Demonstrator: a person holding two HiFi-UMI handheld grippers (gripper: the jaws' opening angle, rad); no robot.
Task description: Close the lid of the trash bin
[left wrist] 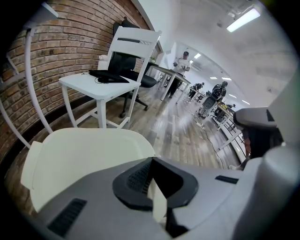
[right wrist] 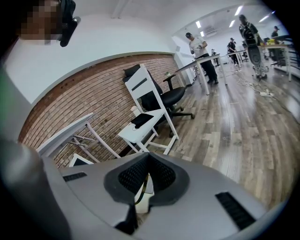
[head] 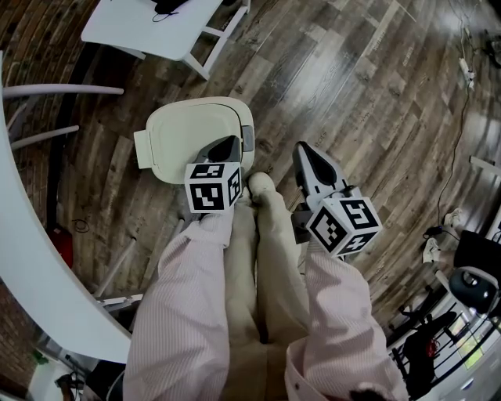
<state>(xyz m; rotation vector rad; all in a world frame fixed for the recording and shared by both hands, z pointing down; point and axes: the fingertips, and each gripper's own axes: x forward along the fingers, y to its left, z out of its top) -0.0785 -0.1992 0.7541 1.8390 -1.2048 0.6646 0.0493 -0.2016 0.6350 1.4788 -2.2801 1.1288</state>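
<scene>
"Trash bin lid (head: pixel 192 133): how much of it is hidden from above?"

"Little of the lid, but the bin's body is wholly hidden, since the head view looks straight down. Nearest, striped sleeves (head: pixel 188 313) and trouser legs (head: pixel 266 258) cover the floor. The left claw (head: pixel 232 142) overlaps the lid's right edge, pressed together on nothing. I cannot tell whether its tip touches the lid."

"And the right claw (head: pixel 304 150)?"

"Together too, empty, over bare wood floor (head: pixel 352 94) just right of the bin and apart from it."

"How does the lid look?"

"Cream, a rounded square with a raised rim and a tab on its left side, lying flat over the bin. It sits on the floor just ahead of the person's foot (head: pixel 261 184), beside a white surface (head: pixel 31 258) that is cut off at the left. Beyond stands a white chair (head: pixel 149 23), partly out of frame."
</scene>
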